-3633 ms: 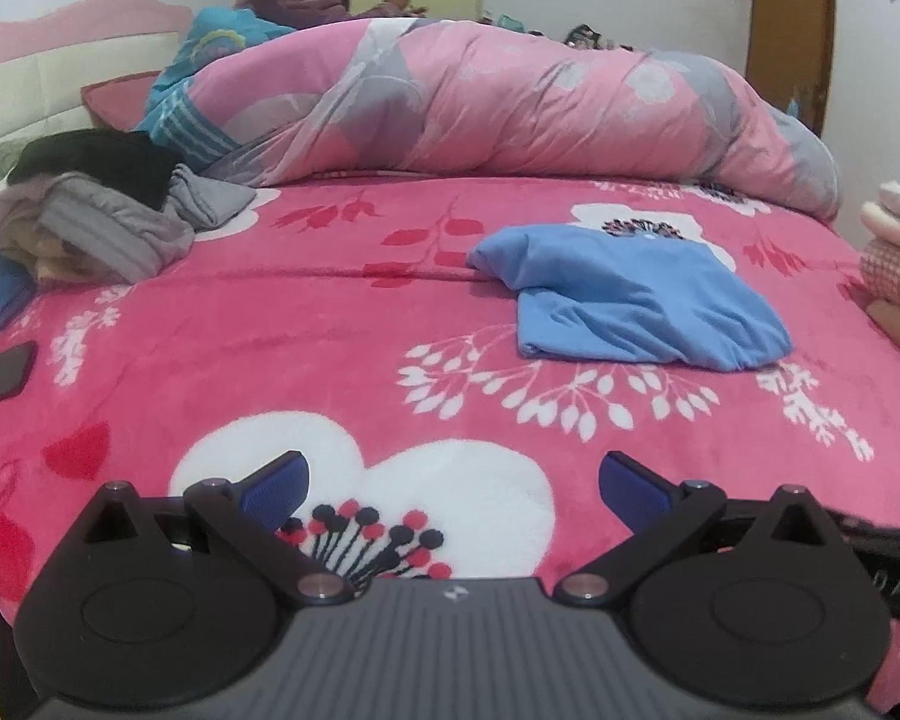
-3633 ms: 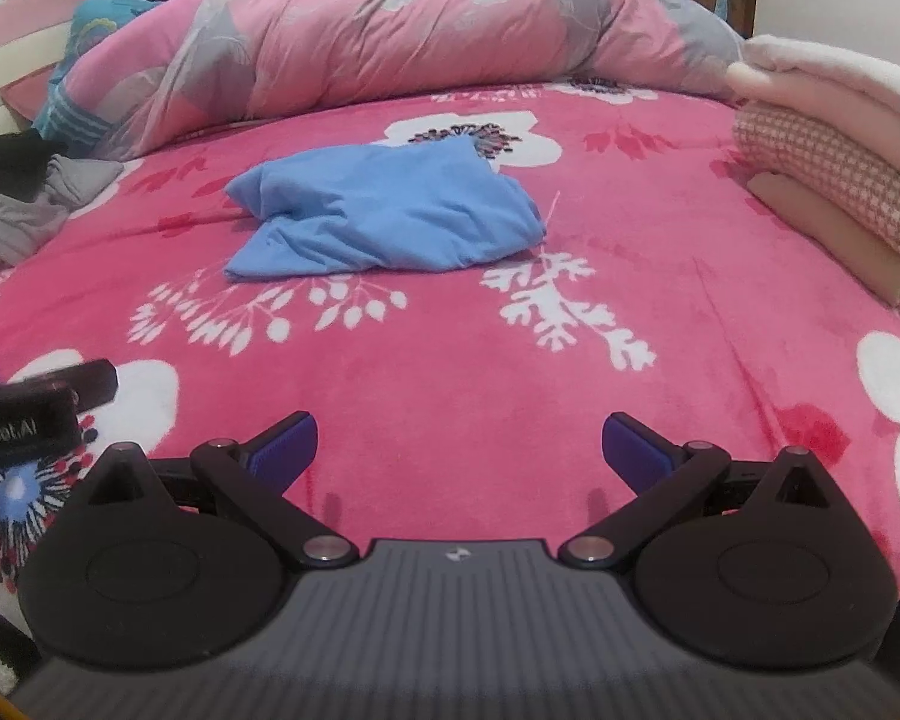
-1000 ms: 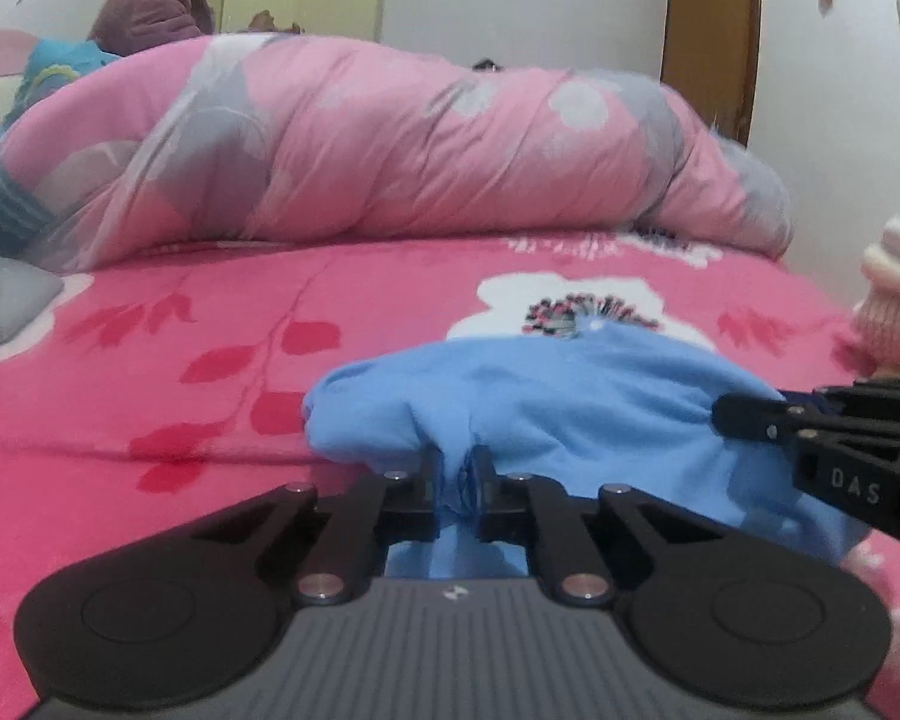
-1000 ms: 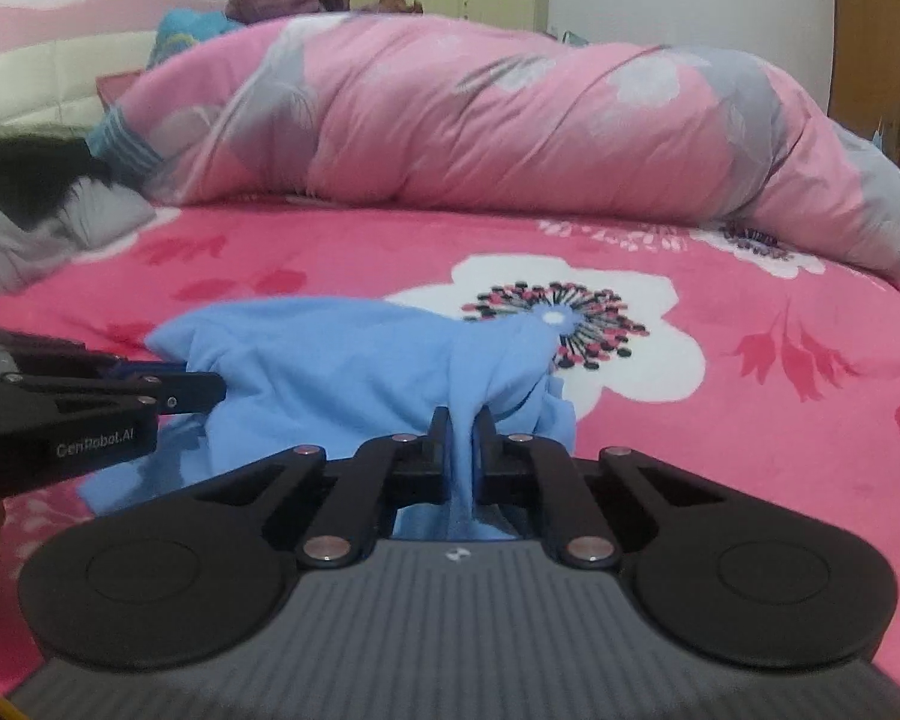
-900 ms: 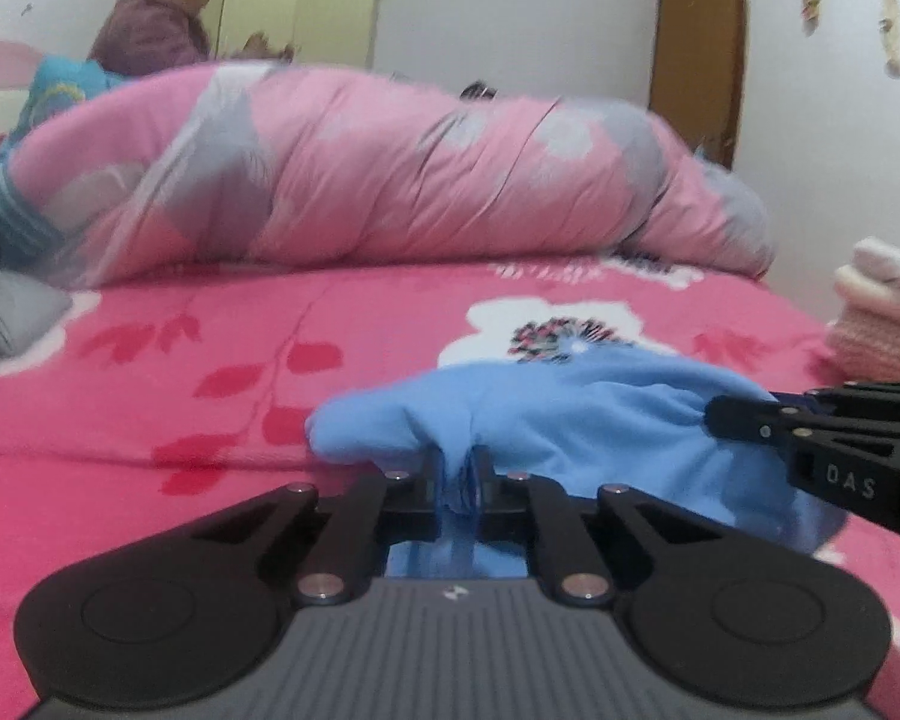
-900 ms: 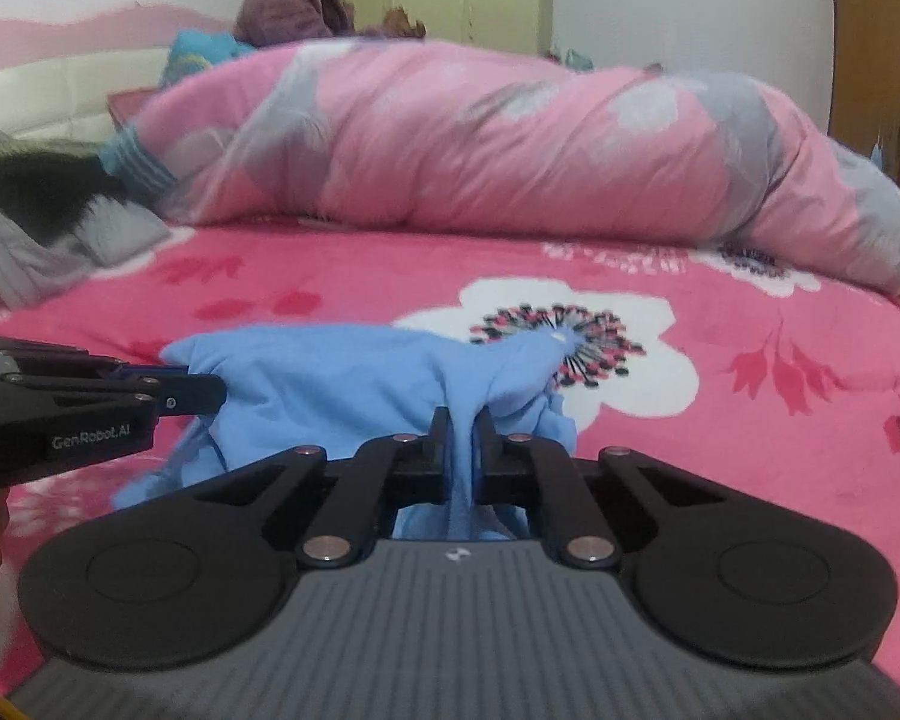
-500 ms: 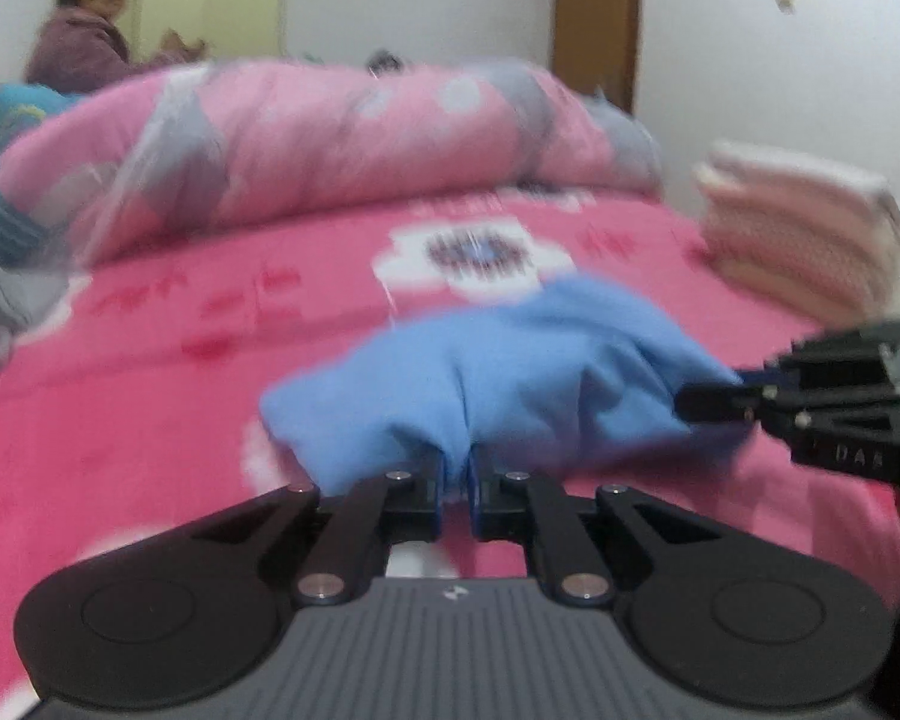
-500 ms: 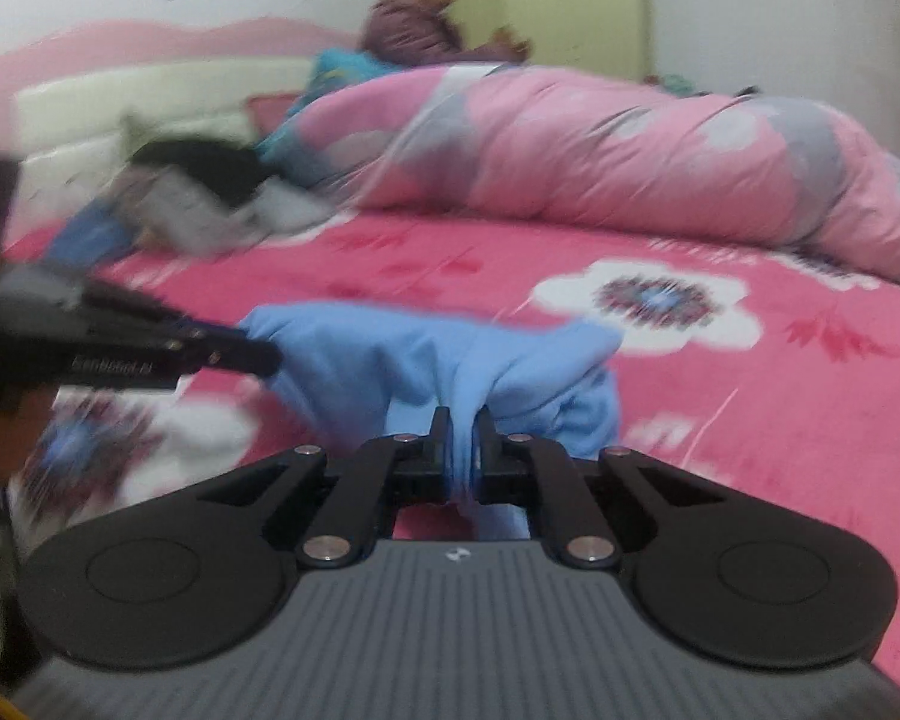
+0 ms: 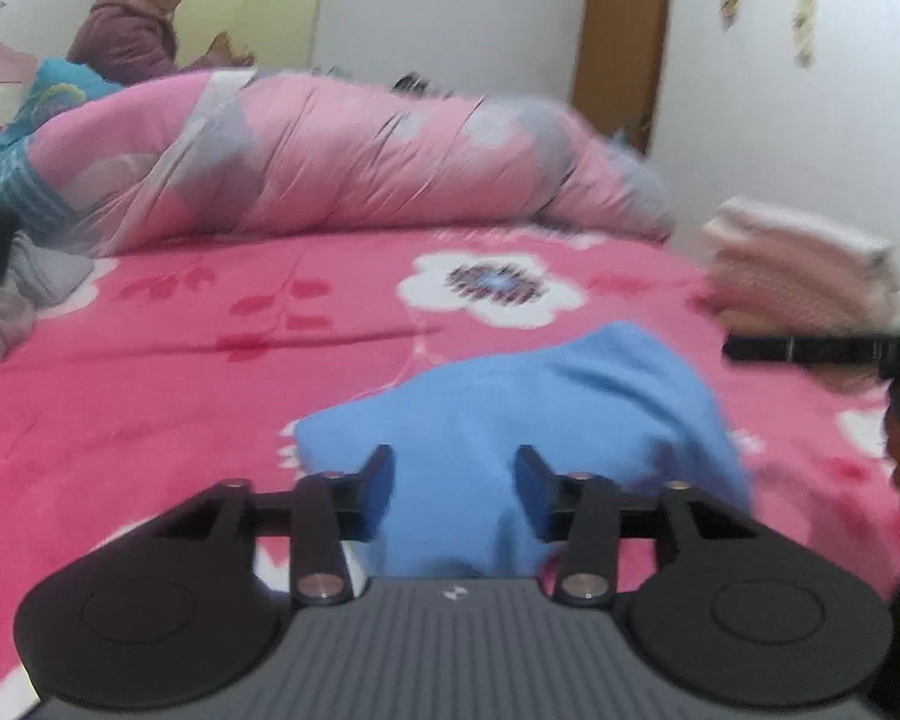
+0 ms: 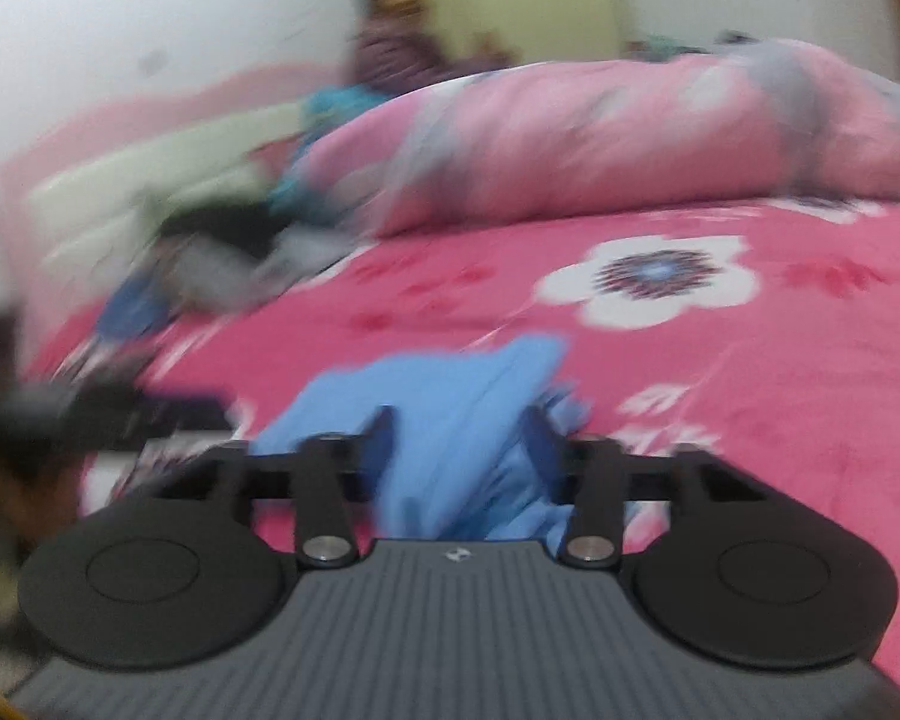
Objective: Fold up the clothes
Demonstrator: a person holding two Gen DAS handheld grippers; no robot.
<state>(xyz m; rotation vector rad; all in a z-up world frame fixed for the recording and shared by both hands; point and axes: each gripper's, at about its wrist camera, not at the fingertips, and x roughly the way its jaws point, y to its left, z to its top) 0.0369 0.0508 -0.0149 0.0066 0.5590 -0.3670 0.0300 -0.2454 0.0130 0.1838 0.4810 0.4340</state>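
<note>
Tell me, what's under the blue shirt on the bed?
The blue shirt lies bunched on the pink flowered blanket, which shows all around it. Whatever sits directly beneath the cloth is covered, so only blanket can be confirmed.

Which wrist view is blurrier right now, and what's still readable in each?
Right wrist: heavy motion smear, worst at left, where the clothes pile is streaks; the blue garment between the right gripper's opening jaws stays readable. Left wrist: milder blur, with the folded stack soft and the blue garment clear; both views show fisheye bowing.
</note>
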